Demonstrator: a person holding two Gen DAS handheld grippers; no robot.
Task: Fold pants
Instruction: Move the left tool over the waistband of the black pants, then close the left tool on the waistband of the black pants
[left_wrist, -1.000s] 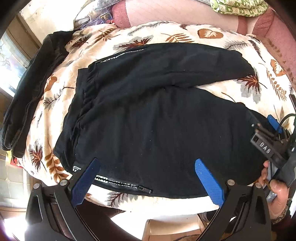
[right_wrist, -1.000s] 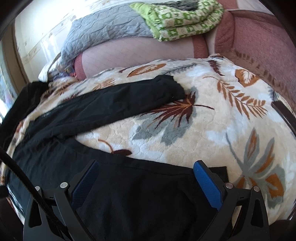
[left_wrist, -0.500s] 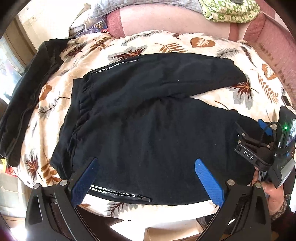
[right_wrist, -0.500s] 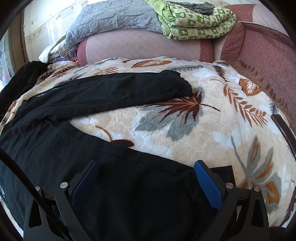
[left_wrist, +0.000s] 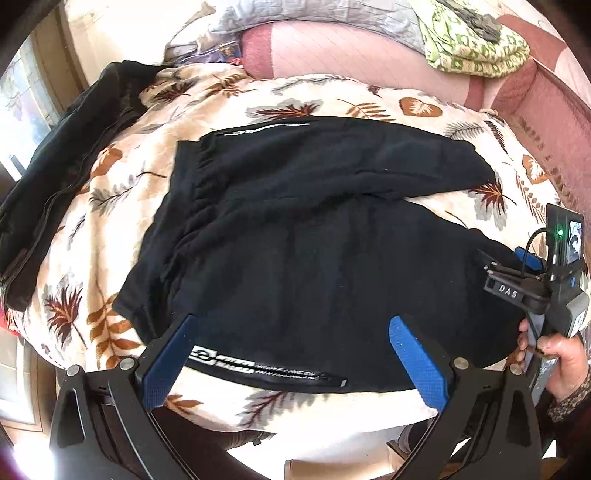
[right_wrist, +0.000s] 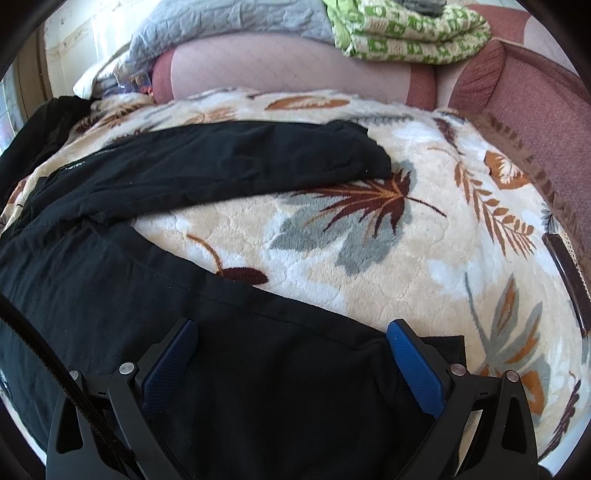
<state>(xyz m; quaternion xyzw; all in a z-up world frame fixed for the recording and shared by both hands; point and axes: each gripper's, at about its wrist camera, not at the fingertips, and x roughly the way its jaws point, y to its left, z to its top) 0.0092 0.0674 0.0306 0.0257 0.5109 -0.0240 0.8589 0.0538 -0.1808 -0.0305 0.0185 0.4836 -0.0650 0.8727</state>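
Leaf-print blanket covers a sofa, with a pink bolster and a green folded quilt along the top of the frame. Black pants lie flat at the centre of the left wrist view, waistband toward the left side, two legs running toward the right, so the long axis goes left to right across the frame; the upper leg angles slightly away from the lower one. A second dark garment is heaped at the left edge. The left gripper hovers above the lower hem side with its blue fingers wide apart, holding nothing. The right gripper hangs over the lower leg near its cuff, fingers likewise spread and empty; a hand grips its handle at the right edge of the left view. The likely step is taking hold for a lengthwise fold: pinching both layers at the near edge, one gripper by the waistband and one by the cuff, then lifting together should lay the lower leg squarely over the upper.
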